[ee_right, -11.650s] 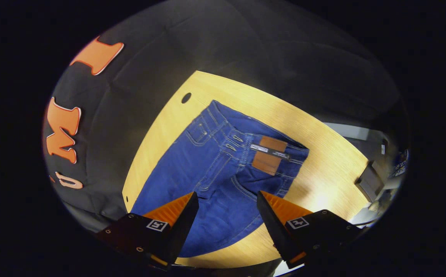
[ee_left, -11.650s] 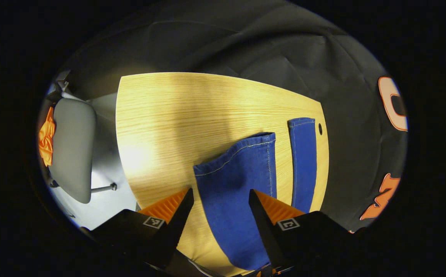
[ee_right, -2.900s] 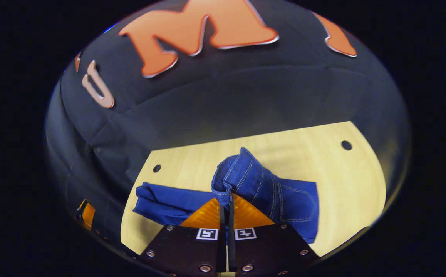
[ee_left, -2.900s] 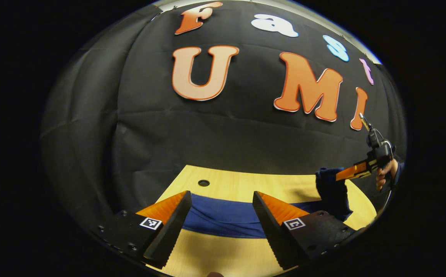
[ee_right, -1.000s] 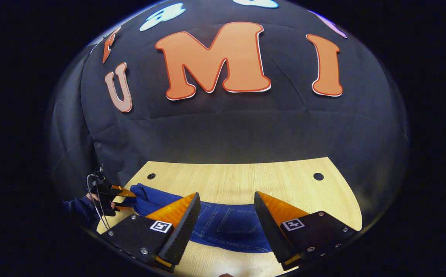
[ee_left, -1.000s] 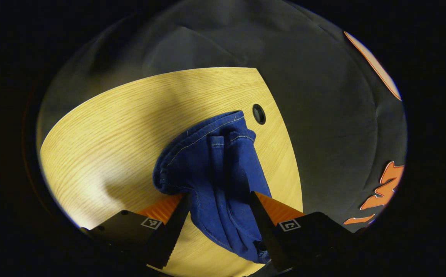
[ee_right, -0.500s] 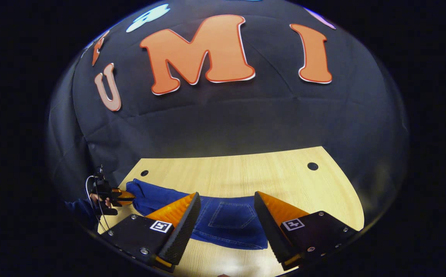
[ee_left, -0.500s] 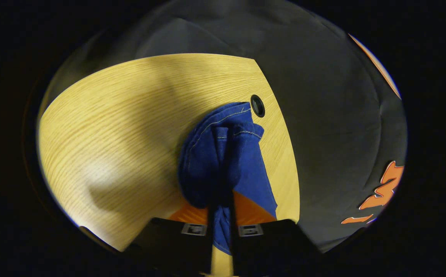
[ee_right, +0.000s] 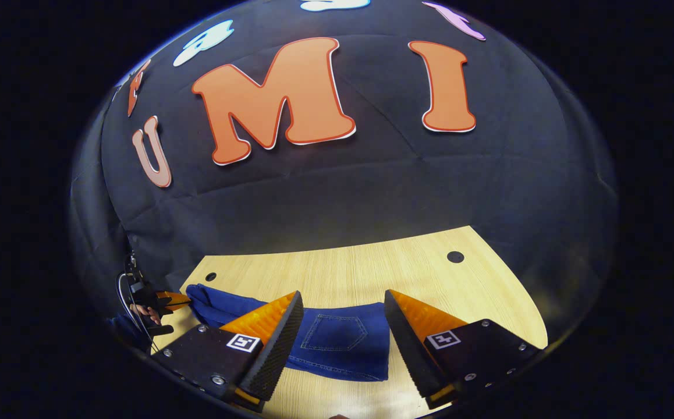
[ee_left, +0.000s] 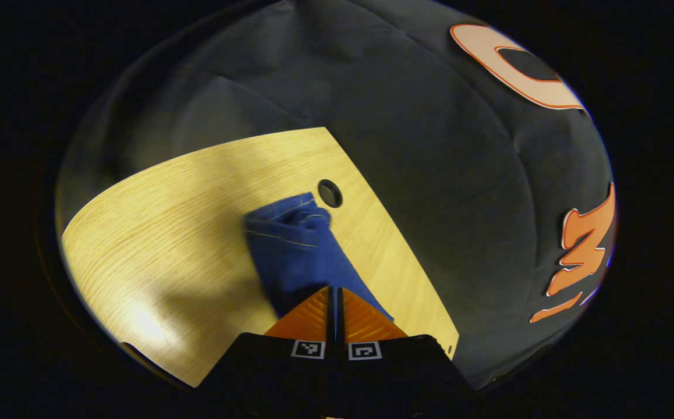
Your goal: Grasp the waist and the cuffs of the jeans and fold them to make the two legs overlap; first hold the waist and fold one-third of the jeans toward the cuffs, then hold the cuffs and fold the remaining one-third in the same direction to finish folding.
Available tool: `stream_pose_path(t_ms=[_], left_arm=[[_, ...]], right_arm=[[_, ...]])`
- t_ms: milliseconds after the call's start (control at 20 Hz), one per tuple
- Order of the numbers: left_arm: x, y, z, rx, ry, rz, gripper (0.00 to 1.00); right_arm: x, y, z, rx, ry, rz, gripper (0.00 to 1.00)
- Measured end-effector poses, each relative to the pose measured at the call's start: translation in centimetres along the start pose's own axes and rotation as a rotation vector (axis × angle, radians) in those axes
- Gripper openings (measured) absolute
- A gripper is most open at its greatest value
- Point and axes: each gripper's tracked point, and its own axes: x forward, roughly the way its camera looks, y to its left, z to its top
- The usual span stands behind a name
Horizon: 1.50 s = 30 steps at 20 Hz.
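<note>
In the left gripper view, the left gripper is seen with its two fingers drawn almost together, only a thin dark slit left between them. The blue jeans run away from the fingertips across the wooden table. The denim meets the fingertips, but whether cloth is actually pinched in the slit cannot be told. The cuffs are bunched at the far end of the cloth, their pale stitching visible, just beside a round hole near the table's edge. The cloth there is slightly blurred. The black wall is seen beyond the table.

In the right gripper view, the right gripper is held wide open above the near side of the table, with nothing between its fingers. Beyond and between the fingers the jeans are laid flat in a long band, a back pocket facing up. The band stretches leftward to its bunched end, where the left gripper is seen farther off, held by a hand, its tips at the cloth. Two holes are seen in the table, one near the bunched end and one well apart on the right
</note>
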Motion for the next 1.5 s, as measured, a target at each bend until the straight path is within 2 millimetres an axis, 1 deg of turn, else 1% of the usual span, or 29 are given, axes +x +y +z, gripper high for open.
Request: stream_pose_path(t_ms=[50, 100, 200, 250, 350, 400, 450, 500, 550, 600, 650, 700, 750, 800, 850, 900, 950, 1000, 1050, 1100, 1200, 1300, 1400, 1450, 1500], left_arm=[[-0.2, -0.5, -0.2, -0.012, 0.005, -0.013, 0.01], [-0.5, -0.5, -0.4, 0.001, -0.009, 0.009, 0.01], [-0.5, 0.2, -1.2, 0.031, 0.011, 0.03, 0.0], [-0.7, 2.0, -2.2, 0.031, 0.056, 0.103, 0.0], [-0.4, 4.7, -3.5, -0.047, 0.095, 0.179, 0.01], [0.8, 5.3, -4.3, -0.097, 0.085, 0.167, 0.1], [-1.2, 5.4, -3.7, -0.133, 0.081, 0.167, 0.31], [-2.0, 6.3, -3.5, -0.148, 0.063, 0.203, 0.53], [-3.0, 6.7, -3.1, -0.162, 0.047, 0.226, 0.74], [-2.9, 8.1, -3.3, -0.172, 0.046, 0.274, 0.96], [-3.4, 8.8, -3.8, -0.201, 0.062, 0.291, 0.95], [-3.5, 8.6, -3.1, -0.229, 0.044, 0.279, 0.95], [-3.0, 8.7, -2.9, -0.242, 0.049, 0.292, 0.94], [-2.2, 8.2, -2.5, -0.238, 0.039, 0.289, 0.95], [-1.5, 7.8, -2.6, -0.216, 0.059, 0.306, 0.95], [-0.5, 6.7, -3.2, -0.196, 0.101, 0.304, 0.95], [0.0, 5.8, -3.2, -0.171, 0.115, 0.309, 0.95], [1.1, 5.7, -3.2, -0.147, 0.129, 0.334, 0.95], [1.8, 5.6, -3.1, -0.132, 0.145, 0.38, 0.95], [2.4, 5.2, -2.9, -0.123, 0.148, 0.394, 0.95], [3.0, 4.4, -3.2, -0.107, 0.182, 0.395, 0.95], [3.1, 5.3, -3.6, -0.031, 0.235, 0.488, 0.95], [2.9, 6.2, -3.5, 0.064, 0.272, 0.583, 0.77], [3.0, 6.5, -3.3, 0.119, 0.29, 0.613, 0.72], [3.0, 6.7, -3.2, 0.165, 0.309, 0.625, 0.58]], right_arm=[[-0.2, -0.2, 0.1, 0.002, 0.0, 0.001, 0.89], [-0.6, -0.8, -0.1, 0.004, 0.0, -0.006, 0.89], [-1.1, -1.3, -0.4, 0.012, 0.008, -0.003, 0.89], [-1.2, -1.5, -0.6, 0.015, 0.016, 0.0, 0.89], [-1.5, -2.1, -0.9, 0.011, 0.027, -0.008, 0.89], [-1.7, -2.3, -0.9, 0.009, 0.022, -0.01, 0.89], [-1.7, -2.4, -0.7, 0.008, 0.016, -0.013, 0.89], [-1.8, -2.7, -0.7, 0.008, 0.018, -0.016, 0.89], [-1.7, -2.9, -0.6, 0.014, 0.018, -0.022, 0.89], [-1.6, -2.9, -0.5, 0.019, 0.015, -0.025, 0.9], [-1.5, -3.1, -0.2, 0.023, 0.008, -0.03, 0.89], [-1.3, -2.9, -0.3, 0.026, 0.007, -0.024, 0.89], [-1.2, -2.8, -0.3, 0.026, 0.01, -0.021, 0.9], [-1.0, -2.7, -0.5, 0.028, 0.022, -0.012, 0.89], [-0.8, -2.4, -0.7, 0.032, 0.032, -0.007, 0.89], [-0.4, -2.1, -0.7, 0.035, 0.031, -0.002, 0.9], [-0.3, -1.8, -0.6, 0.037, 0.032, 0.005, 0.9], [-0.3, -1.7, -0.7, 0.037, 0.035, 0.007, 0.9], [-0.2, -1.4, -0.9, 0.033, 0.041, 0.014, 0.89], [-0.3, -1.6, -1.0, 0.027, 0.042, 0.011, 0.89], [-0.3, -2.2, -1.5, 0.005, 0.052, -0.001, 0.89], [-0.1, -2.9, -2.2, -0.02, 0.072, -0.017, 0.89], [0.0, -3.3, -2.6, -0.02, 0.082, -0.023, 0.9], [0.2, -3.3, -2.7, -0.008, 0.087, -0.026, 0.9], [0.2, -3.3, -3.0, 0.003, 0.092, -0.02, 0.9]])
